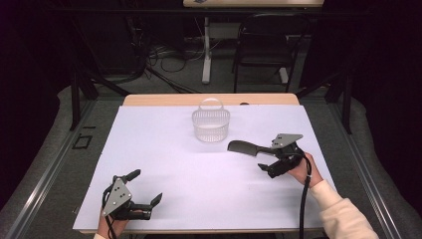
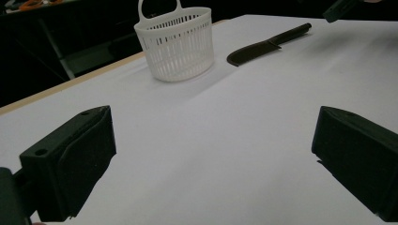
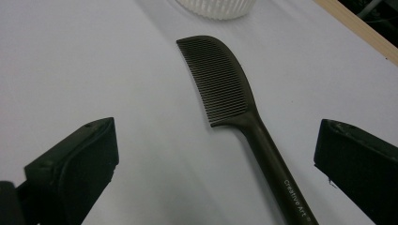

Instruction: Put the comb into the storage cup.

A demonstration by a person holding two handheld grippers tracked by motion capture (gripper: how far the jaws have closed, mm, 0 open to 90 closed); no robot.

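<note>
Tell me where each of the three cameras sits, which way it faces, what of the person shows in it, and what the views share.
High view: above the person's side, looking forward and down on the table; left gripper, right gripper and a sleeve show.
Left gripper view: low over the table, facing the basket and comb; its open jaws show.
Right gripper view: just above the comb, looking along it; its open jaws show.
Shared: comb and basket appear in all three.
</note>
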